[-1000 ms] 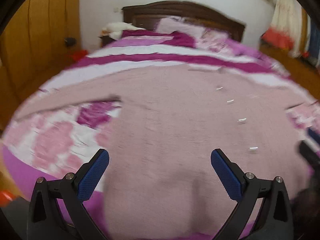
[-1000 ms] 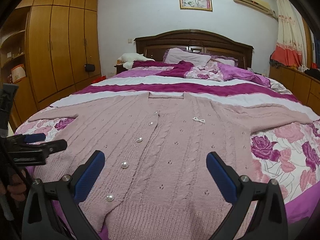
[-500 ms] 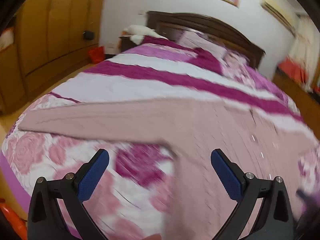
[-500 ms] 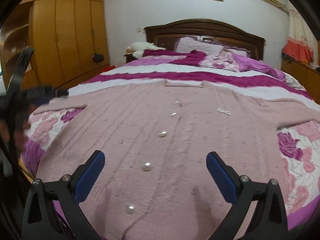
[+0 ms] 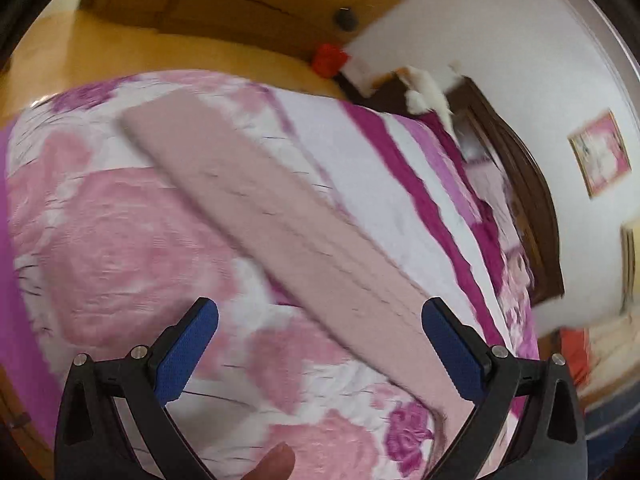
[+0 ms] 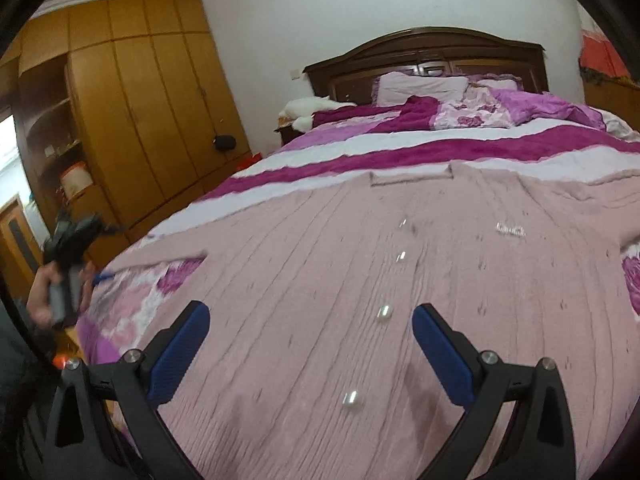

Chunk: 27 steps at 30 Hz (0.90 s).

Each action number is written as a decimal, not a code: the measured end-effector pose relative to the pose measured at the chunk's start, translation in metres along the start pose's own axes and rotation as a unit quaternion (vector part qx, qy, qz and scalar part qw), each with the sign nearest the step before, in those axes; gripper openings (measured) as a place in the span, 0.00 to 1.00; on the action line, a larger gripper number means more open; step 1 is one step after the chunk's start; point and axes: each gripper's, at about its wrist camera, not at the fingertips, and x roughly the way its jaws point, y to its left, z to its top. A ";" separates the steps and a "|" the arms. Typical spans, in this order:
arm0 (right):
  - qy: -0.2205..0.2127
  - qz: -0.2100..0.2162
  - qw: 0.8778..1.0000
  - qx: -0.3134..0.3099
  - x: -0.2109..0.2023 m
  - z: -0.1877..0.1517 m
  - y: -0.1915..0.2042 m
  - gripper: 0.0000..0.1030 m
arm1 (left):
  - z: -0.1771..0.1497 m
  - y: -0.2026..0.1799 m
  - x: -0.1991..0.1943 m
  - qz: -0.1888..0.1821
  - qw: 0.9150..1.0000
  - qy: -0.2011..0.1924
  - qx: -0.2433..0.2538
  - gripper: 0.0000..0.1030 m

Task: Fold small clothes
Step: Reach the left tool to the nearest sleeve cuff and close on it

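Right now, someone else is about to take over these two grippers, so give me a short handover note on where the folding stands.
Left gripper: open, empty, hanging over the cardigan's sleeve, which lies stretched out flat on the floral bedspread.
Right gripper: open, empty, over the lower front of the pink cardigan, near the button line.
Cardigan: spread flat, front up and buttoned, collar toward the headboard, both sleeves out to the sides.
Done: garment laid out; no fold is visible.
Left: all the folding. Bringing this sleeve in across the body looks like the likely first step.
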 end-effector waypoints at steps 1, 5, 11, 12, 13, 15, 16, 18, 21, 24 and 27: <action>0.001 0.000 1.000 0.009 0.004 0.004 -0.004 1.00 | 0.004 0.007 -0.002 0.004 1.000 -0.003 -0.001 0.82; 0.003 0.014 1.000 0.027 0.003 0.006 -0.011 1.00 | 0.024 0.043 -0.012 0.060 0.996 -0.038 -0.045 0.82; 0.004 0.053 0.998 0.019 0.003 0.009 -0.004 1.00 | 0.027 0.060 -0.002 0.010 0.995 -0.027 -0.091 0.82; 0.003 0.051 0.999 0.013 0.003 0.008 -0.002 1.00 | 0.031 0.058 0.004 -0.024 0.995 -0.027 -0.093 0.82; 0.005 0.056 0.998 0.010 0.003 0.006 0.001 1.00 | 0.035 0.054 0.010 -0.059 0.994 -0.021 -0.092 0.82; 0.021 0.071 0.997 0.009 0.006 0.002 0.006 1.00 | 0.044 0.051 0.019 -0.075 0.993 -0.018 -0.084 0.82; 0.030 0.078 0.996 0.006 0.008 0.001 0.009 1.00 | 0.048 0.052 0.024 -0.067 0.994 -0.023 -0.087 0.82; 0.039 0.092 0.995 -0.007 0.007 -0.003 0.016 1.00 | 0.053 0.060 0.031 -0.067 0.991 -0.032 -0.109 0.82; 0.036 0.101 0.994 -0.021 0.010 -0.007 0.024 1.00 | 0.071 0.072 0.034 -0.074 0.989 -0.057 -0.117 0.82; 0.051 0.105 0.993 -0.033 0.015 -0.011 0.033 1.00 | 0.087 0.085 0.037 -0.086 0.983 -0.079 -0.139 0.82; 0.058 0.120 0.990 -0.036 0.017 -0.015 0.039 1.00 | 0.088 0.093 0.035 -0.103 0.979 -0.087 -0.155 0.78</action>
